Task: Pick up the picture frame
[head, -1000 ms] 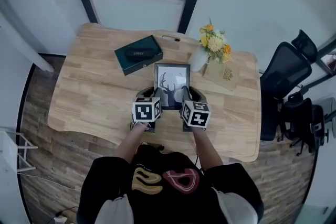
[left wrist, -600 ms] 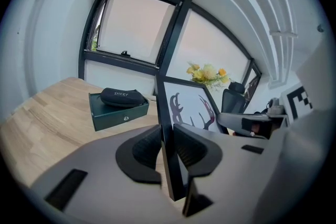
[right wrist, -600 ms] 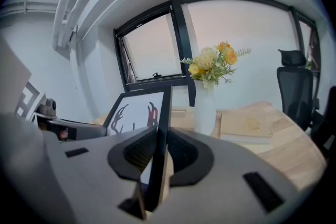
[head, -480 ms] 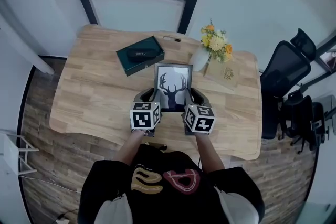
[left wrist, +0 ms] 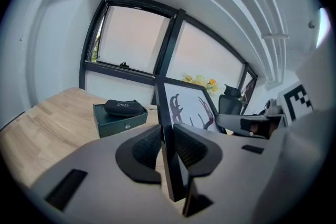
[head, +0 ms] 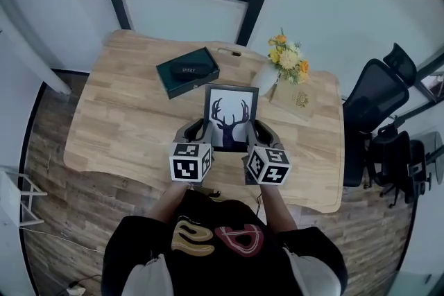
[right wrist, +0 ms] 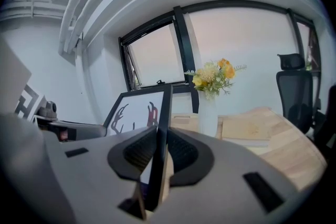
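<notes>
**Soft Daylight, Heavy Fisheye Bending**

Bright, even daylight is admitted through the window (left wrist: 131, 39), whose panes are blown out to pale pink in both gripper views. Only faint shadows are cast on the bench (head: 125, 121). Straight lines are bowed throughout, and black corners are left around the gripper views. The left tool (left wrist: 167, 147), right tool (right wrist: 159, 149) and nearest picture frame (left wrist: 167, 128) edge are rendered slightly soft.

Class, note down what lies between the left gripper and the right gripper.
The picture frame: the left gripper is shut on its left edge, the right gripper on its right edge. The head view shows this.
</notes>
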The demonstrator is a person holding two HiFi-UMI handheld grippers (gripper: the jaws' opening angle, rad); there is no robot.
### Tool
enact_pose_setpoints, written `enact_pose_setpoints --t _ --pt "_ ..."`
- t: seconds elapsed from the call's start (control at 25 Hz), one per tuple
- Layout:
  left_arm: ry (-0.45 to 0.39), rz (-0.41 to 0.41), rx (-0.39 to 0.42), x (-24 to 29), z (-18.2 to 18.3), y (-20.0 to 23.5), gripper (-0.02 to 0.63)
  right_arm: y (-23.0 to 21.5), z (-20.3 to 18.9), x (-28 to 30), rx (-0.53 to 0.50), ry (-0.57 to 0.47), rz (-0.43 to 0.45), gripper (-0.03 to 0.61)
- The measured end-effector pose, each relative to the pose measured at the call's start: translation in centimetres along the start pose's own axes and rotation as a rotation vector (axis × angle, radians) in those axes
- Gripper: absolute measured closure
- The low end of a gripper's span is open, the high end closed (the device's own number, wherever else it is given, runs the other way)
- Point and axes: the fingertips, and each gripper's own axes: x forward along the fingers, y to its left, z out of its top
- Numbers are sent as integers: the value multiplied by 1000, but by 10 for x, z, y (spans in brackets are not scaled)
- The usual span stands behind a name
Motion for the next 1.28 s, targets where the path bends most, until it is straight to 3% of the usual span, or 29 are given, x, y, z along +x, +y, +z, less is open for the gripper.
enact_pose_setpoints --t 0.84,1.28 --pt "-98 -2 48 -55 24 -19 529 25 25 -47 -14 -93 60 502" --pt "-147 -19 68 -63 37 -25 529 28 41 -58 -64 -143 39 503"
